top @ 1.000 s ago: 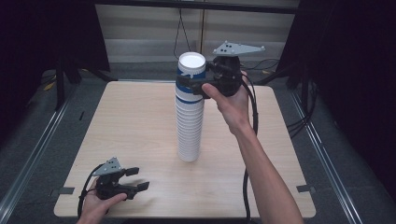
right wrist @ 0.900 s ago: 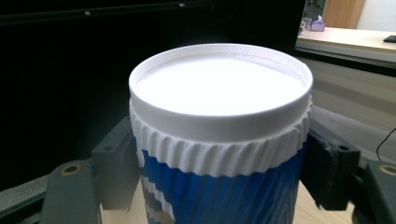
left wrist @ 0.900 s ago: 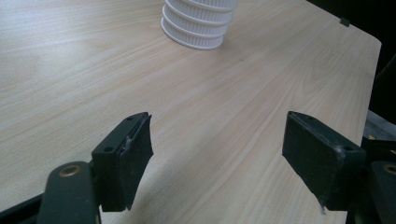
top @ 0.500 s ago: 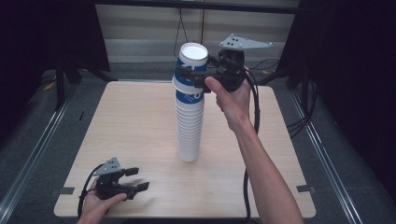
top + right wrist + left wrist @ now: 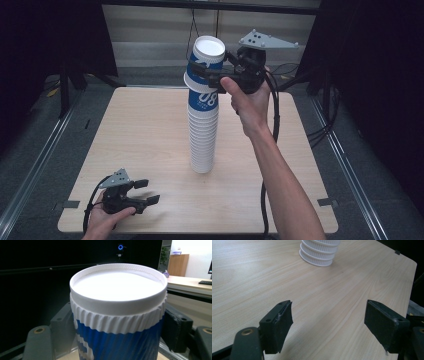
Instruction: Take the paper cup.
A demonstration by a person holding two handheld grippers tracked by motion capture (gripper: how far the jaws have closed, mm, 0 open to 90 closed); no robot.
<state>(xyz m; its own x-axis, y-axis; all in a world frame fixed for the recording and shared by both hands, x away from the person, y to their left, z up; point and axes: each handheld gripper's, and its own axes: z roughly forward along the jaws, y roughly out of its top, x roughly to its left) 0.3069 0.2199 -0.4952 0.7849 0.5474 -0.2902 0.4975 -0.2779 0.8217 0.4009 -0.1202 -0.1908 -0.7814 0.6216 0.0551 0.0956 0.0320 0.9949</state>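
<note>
A tall stack of white ribbed paper cups (image 5: 202, 135) stands upright in the middle of the wooden table (image 5: 140, 130). Its base (image 5: 318, 255) appears far ahead in the left gripper view. The top cup (image 5: 206, 62), white-rimmed with a blue print, is raised partly out of the stack and leans a little. My right gripper (image 5: 202, 75) is shut on this cup just under its rim, one black pad (image 5: 62, 327) on each side of the cup (image 5: 117, 302). My left gripper (image 5: 145, 191) rests open near the table's front left edge, nothing between its fingers (image 5: 279, 322).
Black cables trail from the right gripper down along the forearm (image 5: 280, 175). Metal rails (image 5: 40, 160) run along both sides of the table, over grey floor. Dark curtains stand behind and at both sides.
The right gripper has lifted the top cup upward out of the stack and tilted it slightly. The left gripper has stayed where it was.
</note>
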